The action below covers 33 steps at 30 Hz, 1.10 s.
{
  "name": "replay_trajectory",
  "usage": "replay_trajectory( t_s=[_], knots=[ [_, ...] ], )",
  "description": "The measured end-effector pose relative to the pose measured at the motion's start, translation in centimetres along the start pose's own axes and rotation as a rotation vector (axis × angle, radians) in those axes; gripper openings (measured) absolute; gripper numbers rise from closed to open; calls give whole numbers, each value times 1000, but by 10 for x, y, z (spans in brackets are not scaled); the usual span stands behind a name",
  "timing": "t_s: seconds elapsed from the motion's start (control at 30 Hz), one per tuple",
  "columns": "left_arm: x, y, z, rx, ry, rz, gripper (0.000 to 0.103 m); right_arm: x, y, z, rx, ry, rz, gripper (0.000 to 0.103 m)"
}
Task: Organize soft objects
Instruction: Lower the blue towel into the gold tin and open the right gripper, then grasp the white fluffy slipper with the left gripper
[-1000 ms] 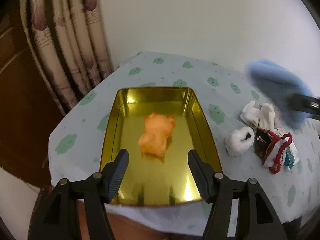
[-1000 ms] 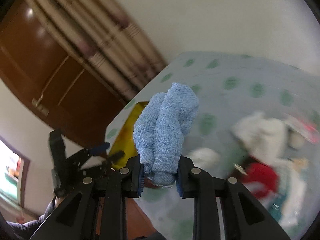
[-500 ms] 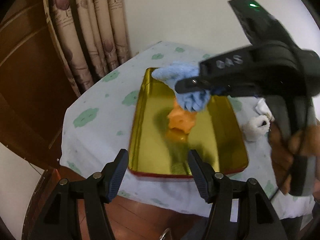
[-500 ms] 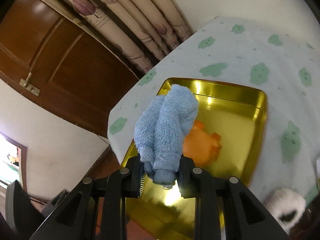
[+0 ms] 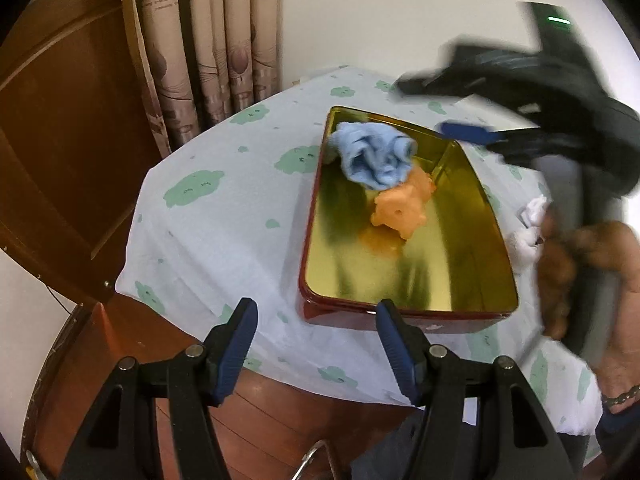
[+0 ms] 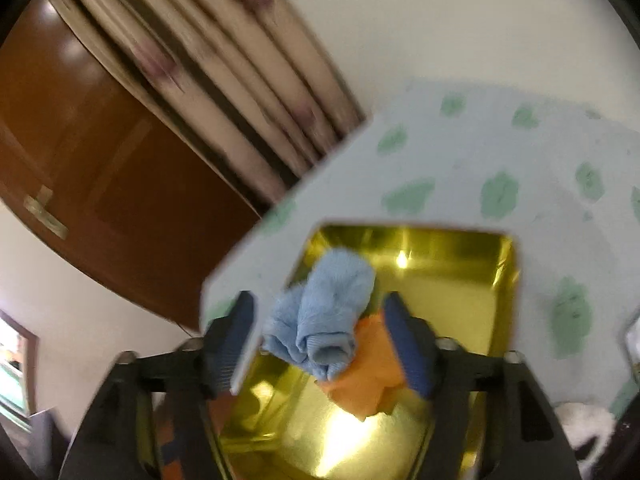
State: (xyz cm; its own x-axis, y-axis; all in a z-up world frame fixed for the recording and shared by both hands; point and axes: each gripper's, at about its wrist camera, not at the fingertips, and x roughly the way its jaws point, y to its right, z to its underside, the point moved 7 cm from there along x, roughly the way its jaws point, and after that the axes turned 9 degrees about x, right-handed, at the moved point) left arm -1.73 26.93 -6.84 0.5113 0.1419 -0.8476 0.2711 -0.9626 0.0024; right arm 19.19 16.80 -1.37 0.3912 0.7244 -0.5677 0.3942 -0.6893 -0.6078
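Observation:
A gold tray [image 5: 460, 280] with a red outer wall sits on the table. A blue towel [image 5: 374, 156] lies bunched in its far left corner, partly over an orange soft toy [image 5: 402, 210]. My left gripper [image 5: 314, 348] is open and empty, hovering before the tray's near edge. My right gripper [image 6: 320, 344] is open above the tray, its jaws wide on either side of the blue towel [image 6: 324, 324] and orange toy [image 6: 370, 376] below, gripping neither. It appears blurred at the right of the left wrist view [image 5: 480, 120].
The table has a pale cloth with green cloud prints [image 5: 208, 232]. White soft items [image 5: 528, 232] lie right of the tray. Curtains [image 5: 208, 48] and a brown wooden door [image 5: 60, 120] stand behind the table's left corner.
My right gripper opened and let go of the blue towel, which now lies in the tray against the orange toy. The right gripper is pulling back. The left gripper drew back and left.

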Motion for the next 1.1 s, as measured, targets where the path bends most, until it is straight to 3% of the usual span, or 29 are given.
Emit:
replay_trajectory(
  t_s=[0.1,0.2,0.27,0.33,0.47,0.57,0.63,0.7,0.87,1.1],
  knots=[
    [-8,15,-1,36,18,23,63,-69,14,9,-38,114,-18,79],
    [-17,42,-2,106,45,52,63,-142,52,37,-72,239,76,93],
    [-20,64,-2,155,55,77,63,-182,86,58,-98,301,206,94],
    [-21,87,-2,197,56,108,63,-220,131,85,-124,345,397,94],
    [-21,137,-2,259,43,207,63,-274,229,130,-101,357,779,98],
    [-22,177,-10,330,62,255,63,-306,298,155,-27,332,919,97],
    [-15,203,-18,388,63,282,63,-319,323,163,-11,331,993,97],
    [-5,218,-27,444,69,288,63,-329,341,169,26,333,999,97],
    [36,242,-52,570,33,317,63,-343,356,165,134,383,896,101],
    [85,260,-66,637,-52,313,63,-358,363,167,223,452,788,101]
  ],
)
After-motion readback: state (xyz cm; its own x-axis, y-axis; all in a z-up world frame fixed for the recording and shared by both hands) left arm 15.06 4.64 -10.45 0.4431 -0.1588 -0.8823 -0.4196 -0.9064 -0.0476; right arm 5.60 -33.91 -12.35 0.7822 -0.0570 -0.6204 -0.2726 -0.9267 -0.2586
